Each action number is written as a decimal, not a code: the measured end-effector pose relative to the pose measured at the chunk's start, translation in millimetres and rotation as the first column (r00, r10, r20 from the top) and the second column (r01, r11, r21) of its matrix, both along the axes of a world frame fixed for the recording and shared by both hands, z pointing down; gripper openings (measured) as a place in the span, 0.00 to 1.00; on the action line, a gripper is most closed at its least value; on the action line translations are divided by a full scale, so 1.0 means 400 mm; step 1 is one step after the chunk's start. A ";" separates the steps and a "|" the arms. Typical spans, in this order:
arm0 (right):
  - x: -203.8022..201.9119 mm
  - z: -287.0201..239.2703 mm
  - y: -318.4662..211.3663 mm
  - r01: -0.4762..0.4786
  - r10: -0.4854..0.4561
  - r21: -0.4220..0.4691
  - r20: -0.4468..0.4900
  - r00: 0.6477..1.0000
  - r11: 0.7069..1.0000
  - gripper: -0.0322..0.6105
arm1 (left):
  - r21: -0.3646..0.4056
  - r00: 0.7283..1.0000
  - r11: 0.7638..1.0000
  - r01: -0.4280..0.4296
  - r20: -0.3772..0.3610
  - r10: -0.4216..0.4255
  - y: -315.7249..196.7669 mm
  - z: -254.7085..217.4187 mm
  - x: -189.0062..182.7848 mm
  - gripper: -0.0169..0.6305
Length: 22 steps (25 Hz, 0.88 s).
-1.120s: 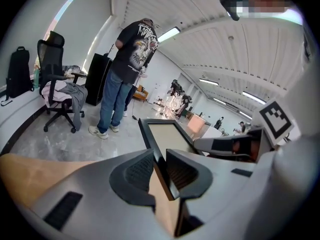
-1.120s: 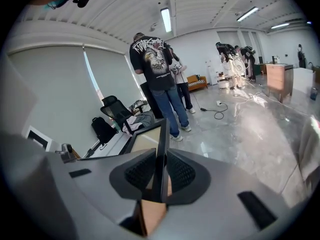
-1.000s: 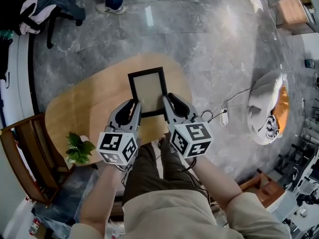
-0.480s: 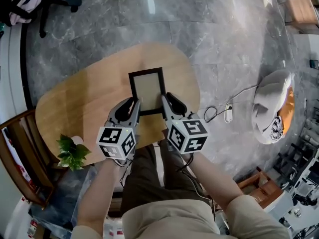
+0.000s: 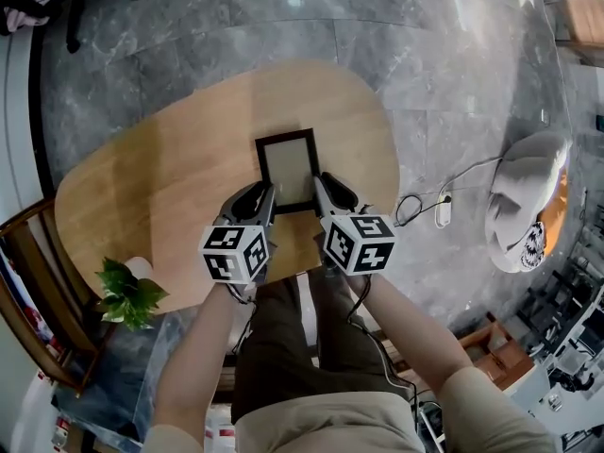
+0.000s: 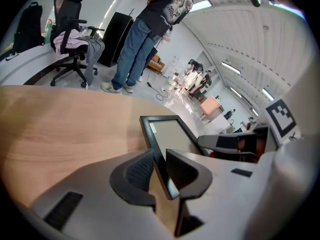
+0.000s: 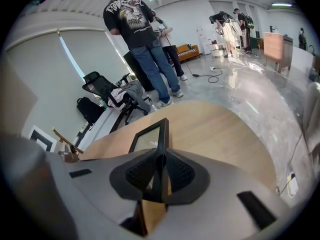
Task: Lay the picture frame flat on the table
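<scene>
Pinched on the left rail of the picture frame (image 6: 167,134), near its lower corner: left gripper (image 6: 160,166), ribbed pads on either face of the black moulding. Pressed tight on the right rail, same height: right gripper (image 7: 160,173), frame seen almost edge-on between the pads.

From the head view only: frame held out over the middle of the oval wooden table (image 5: 160,187), long side running away from the person, pale panel facing up. From the left gripper view only: frame at a slant to the wood, near end raised; contact of the far edge with the tabletop not clear in any view. From the gripper views only: standing person in jeans (image 6: 145,34) beyond the far edge of the table, office chair (image 6: 75,44) draped with clothes to that person's left.

Both forearms bare, stretched forward and converging, knuckles low, marker cubes (image 5: 236,253) side by side just above the near table edge.

Two grippers, two cubes, one frame, one table. One potted plant (image 5: 123,291) at the near left corner. On the grey floor to the right, one white cable (image 5: 444,182) and one white-and-orange cushion (image 5: 524,206).
</scene>
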State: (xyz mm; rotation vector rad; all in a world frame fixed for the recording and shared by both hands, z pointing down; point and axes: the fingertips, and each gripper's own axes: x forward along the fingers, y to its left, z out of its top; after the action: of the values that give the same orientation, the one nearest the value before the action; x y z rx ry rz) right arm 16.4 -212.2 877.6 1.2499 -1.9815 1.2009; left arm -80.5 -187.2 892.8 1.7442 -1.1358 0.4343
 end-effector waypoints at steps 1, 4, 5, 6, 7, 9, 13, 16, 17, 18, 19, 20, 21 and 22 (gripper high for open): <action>-0.003 0.021 0.005 0.002 -0.002 -0.009 -0.001 1.000 1.000 0.12 | -0.005 1.000 1.000 -0.008 0.009 0.008 0.003 0.018 -0.003 0.14; -0.010 0.078 0.019 0.010 -0.010 -0.032 -0.002 1.000 0.999 0.12 | -0.020 0.999 1.000 -0.020 0.031 0.021 0.009 0.068 -0.012 0.14; -0.010 0.094 0.022 0.012 -0.012 -0.038 -0.002 1.000 0.999 0.12 | -0.022 0.999 0.999 -0.025 0.038 0.025 0.009 0.080 -0.012 0.14; -0.009 0.107 0.023 0.012 -0.012 -0.043 -0.002 1.000 0.999 0.12 | -0.023 0.999 0.999 -0.031 0.044 0.032 0.009 0.089 -0.011 0.14; -0.008 0.119 0.024 0.011 -0.012 -0.048 -0.004 1.000 0.999 0.12 | -0.023 0.998 0.999 -0.038 0.050 0.040 0.009 0.096 -0.010 0.14; -0.004 0.141 0.025 0.010 -0.011 -0.057 -0.010 1.000 0.998 0.12 | -0.023 0.997 0.998 -0.054 0.060 0.055 0.010 0.110 -0.006 0.14; -0.003 0.176 0.030 0.025 -0.027 -0.068 -0.032 0.999 0.997 0.12 | -0.033 0.992 0.996 -0.085 0.093 0.088 0.018 0.138 -0.005 0.13; -0.001 0.193 0.032 0.041 -0.045 -0.069 -0.050 0.998 0.997 0.12 | -0.048 0.990 0.995 -0.090 0.101 0.094 0.022 0.150 -0.003 0.13; 0.000 0.198 0.031 0.046 -0.050 -0.069 -0.056 0.997 0.997 0.12 | -0.050 0.990 0.995 -0.092 0.102 0.097 0.021 0.151 -0.002 0.13; 0.001 0.202 0.029 0.051 -0.056 -0.068 -0.063 0.996 0.996 0.12 | -0.050 0.990 0.994 -0.095 0.103 0.100 0.019 0.151 -0.002 0.13; 0.002 0.204 0.026 0.057 -0.061 -0.065 -0.070 0.996 0.996 0.11 | -0.049 0.989 0.994 -0.099 0.108 0.103 0.016 0.150 -0.002 0.13; 0.003 0.205 0.021 0.062 -0.066 -0.061 -0.077 0.995 0.996 0.11 | -0.048 0.987 0.994 -0.102 0.116 0.107 0.014 0.150 -0.005 0.13; 0.005 0.204 0.016 0.065 -0.069 -0.056 -0.084 0.994 0.996 0.11 | -0.049 0.986 0.993 -0.105 0.124 0.110 0.012 0.150 -0.008 0.13; 0.008 0.202 0.011 0.066 -0.071 -0.052 -0.094 0.993 0.996 0.11 | -0.050 0.985 0.993 -0.105 0.131 0.111 0.011 0.149 -0.012 0.13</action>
State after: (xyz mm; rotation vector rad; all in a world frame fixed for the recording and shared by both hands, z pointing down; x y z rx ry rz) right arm 19.6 -207.8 958.5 1.1833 -1.8994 1.1283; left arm -85.5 -182.7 952.3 1.7660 -1.1203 0.6461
